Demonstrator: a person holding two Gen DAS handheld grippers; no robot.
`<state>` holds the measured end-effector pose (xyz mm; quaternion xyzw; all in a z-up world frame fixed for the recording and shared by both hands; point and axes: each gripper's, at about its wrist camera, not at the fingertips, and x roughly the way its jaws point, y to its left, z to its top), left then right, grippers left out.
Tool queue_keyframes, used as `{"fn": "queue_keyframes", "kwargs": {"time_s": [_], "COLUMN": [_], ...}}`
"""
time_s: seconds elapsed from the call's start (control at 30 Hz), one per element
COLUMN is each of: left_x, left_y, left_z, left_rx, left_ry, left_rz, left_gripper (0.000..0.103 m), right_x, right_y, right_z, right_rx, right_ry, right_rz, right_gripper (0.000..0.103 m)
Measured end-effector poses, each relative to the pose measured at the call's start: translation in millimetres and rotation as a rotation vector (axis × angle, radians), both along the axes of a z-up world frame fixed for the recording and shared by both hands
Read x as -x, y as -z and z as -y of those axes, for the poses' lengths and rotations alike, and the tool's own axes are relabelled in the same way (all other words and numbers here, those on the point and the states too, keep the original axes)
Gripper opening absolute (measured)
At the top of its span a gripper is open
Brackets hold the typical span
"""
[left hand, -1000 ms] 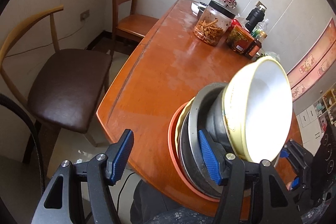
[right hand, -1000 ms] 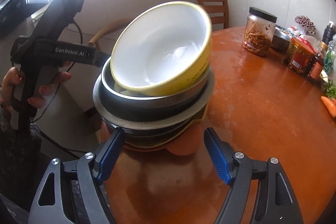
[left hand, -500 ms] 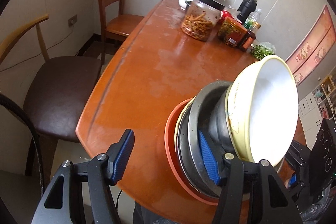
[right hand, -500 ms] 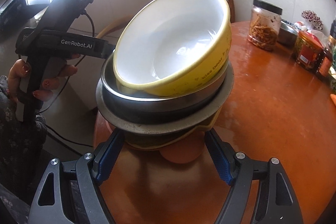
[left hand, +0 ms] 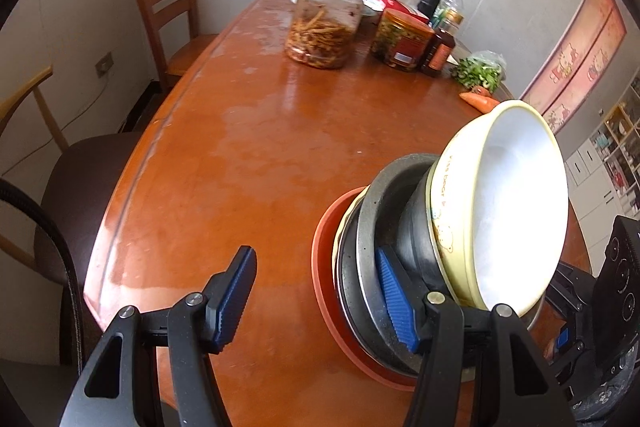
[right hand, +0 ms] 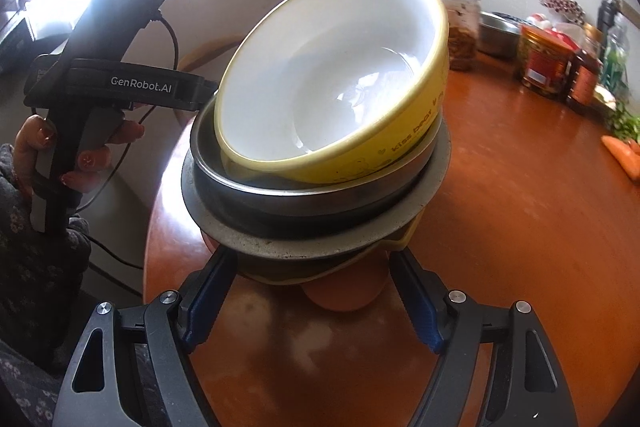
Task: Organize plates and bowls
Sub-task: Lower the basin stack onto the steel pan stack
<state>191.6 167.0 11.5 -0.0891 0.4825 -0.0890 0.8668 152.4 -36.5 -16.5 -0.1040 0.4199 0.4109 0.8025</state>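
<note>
gripping from two sides, both grippers work a tilted stack of dishes near the front edge of the orange wooden table (left hand: 248, 131). stack from bottom up: orange plate (left hand: 324, 267), pale yellow dish (right hand: 404, 241) with only its rim showing, flat grey metal plate (right hand: 320, 239), dark steel bowl (right hand: 304, 199), yellow bowl (right hand: 332, 83) with a white inside on top, leaning toward the left gripper's side.

right gripper (right hand: 312, 291) points down at the table, jaws spread wide, one blue pad on each side of the lower stack under the grey plate's rim. pads look to be against the dishes but contact is partly hidden by the rim, so cannot tell for sure that it clamps.

left gripper (left hand: 320, 297) also angled down, jaws partly apart. its right-hand blue pad (left hand: 394, 299) sits at the metal rims, in the gap beside the dark bowl; the other pad (left hand: 234, 293) hangs over bare table with nothing touching it. nothing pinched between them.

in the right wrist view a hand (right hand: 60, 155) in a flowered sleeve wraps the left gripper's black handle, fingers curled around it, cable trailing off.

far end of table: jar of snacks (left hand: 324, 23), red can (left hand: 402, 41), bottles, greens (left hand: 480, 73), carrot (left hand: 478, 101). two chairs at the left side.
</note>
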Motion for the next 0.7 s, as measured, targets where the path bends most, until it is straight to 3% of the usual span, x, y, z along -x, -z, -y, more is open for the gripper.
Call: {"fn": "queue_keyframes", "kwargs": {"time_s": [0.7], "left_x": [-33.0], "left_y": [0.3], "left_z": [100.3], "left_rx": [-0.010], "left_ry": [0.132], "left_rz": [-0.021], "left_gripper": [0.060], "right_x": [19.3], "right_y": [-11.0], "right_z": [96.7], "right_rx": [-0.011], "right_ry": [0.129], "right_rz": [-0.002], "right_gripper": [0.080]}}
